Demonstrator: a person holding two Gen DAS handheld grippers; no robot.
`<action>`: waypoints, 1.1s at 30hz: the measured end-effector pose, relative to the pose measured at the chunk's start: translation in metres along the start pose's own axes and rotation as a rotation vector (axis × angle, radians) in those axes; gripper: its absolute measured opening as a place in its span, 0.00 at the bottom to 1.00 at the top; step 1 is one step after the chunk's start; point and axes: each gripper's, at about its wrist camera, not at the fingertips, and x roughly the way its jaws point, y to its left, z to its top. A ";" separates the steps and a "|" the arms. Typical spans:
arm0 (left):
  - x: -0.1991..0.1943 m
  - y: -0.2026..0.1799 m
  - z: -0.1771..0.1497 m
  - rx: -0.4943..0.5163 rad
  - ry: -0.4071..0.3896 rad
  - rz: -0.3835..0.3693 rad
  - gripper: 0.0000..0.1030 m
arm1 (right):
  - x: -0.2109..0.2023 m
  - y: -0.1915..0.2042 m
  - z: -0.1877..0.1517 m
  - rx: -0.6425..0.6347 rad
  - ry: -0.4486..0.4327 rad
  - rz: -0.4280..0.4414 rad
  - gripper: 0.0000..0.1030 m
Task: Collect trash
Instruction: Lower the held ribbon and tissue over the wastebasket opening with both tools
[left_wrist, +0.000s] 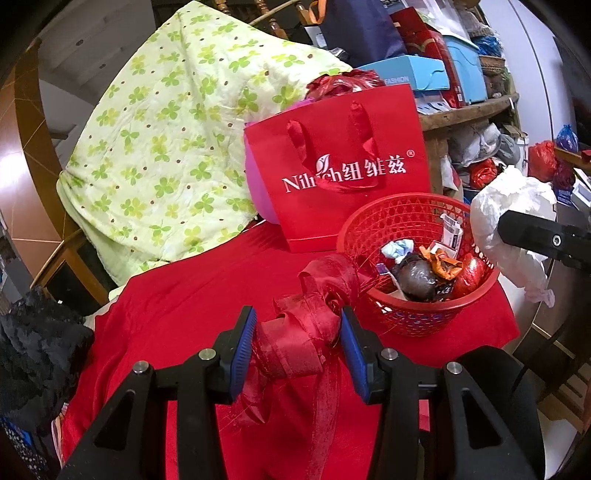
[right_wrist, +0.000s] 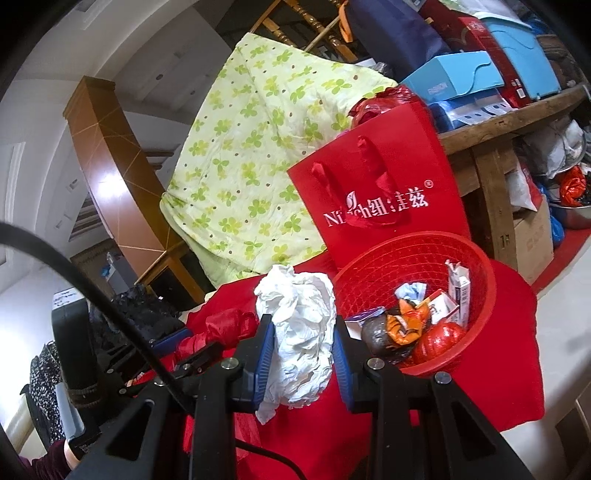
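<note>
the far rim of the red basket (left_wrist: 417, 317) is partly covered in the left wrist view by the crumpled white paper (right_wrist: 299, 332), and the basket's contents are jumbled and only partly made out: a dark round lump, an orange wrapper, a red foil piece, small white cartons whose print is too small to be read. the red cloth (left_wrist: 207, 306) spread over the surface is cut off by the lower frame edge. the red ribbon bundle (left_wrist: 306, 332) is seen as shiny, folded and frayed, with loose tails trailing down; it is clamped between the blue pads of the left gripper (left_wrist: 299, 347), above the cloth just beside the basket's near-left rim. the white paper is wrinkled and bulky, squeezed between the pads of the right gripper (right_wrist: 303, 354), held beside the basket's left rim. a red paper bag (left_wrist: 347, 166) is stood behind the basket, at the cloth's far edge; "nil..ch" with chinese characters is printed on it, partly hidden by its ribbon handle. "fashion" is read on a blue box (left_wrist: 413, 74) behind. a green clover quilt (left_wrist: 166, 140) is draped at the far left.
</note>
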 end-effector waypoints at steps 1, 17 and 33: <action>0.000 -0.002 0.001 0.004 0.000 -0.001 0.46 | -0.001 -0.002 0.000 0.003 -0.002 -0.002 0.32; 0.011 -0.031 0.015 0.028 0.008 -0.082 0.46 | -0.020 -0.035 0.003 0.053 -0.034 -0.057 0.32; 0.045 -0.038 0.047 -0.101 0.015 -0.234 0.46 | -0.038 -0.071 0.013 0.097 -0.071 -0.123 0.32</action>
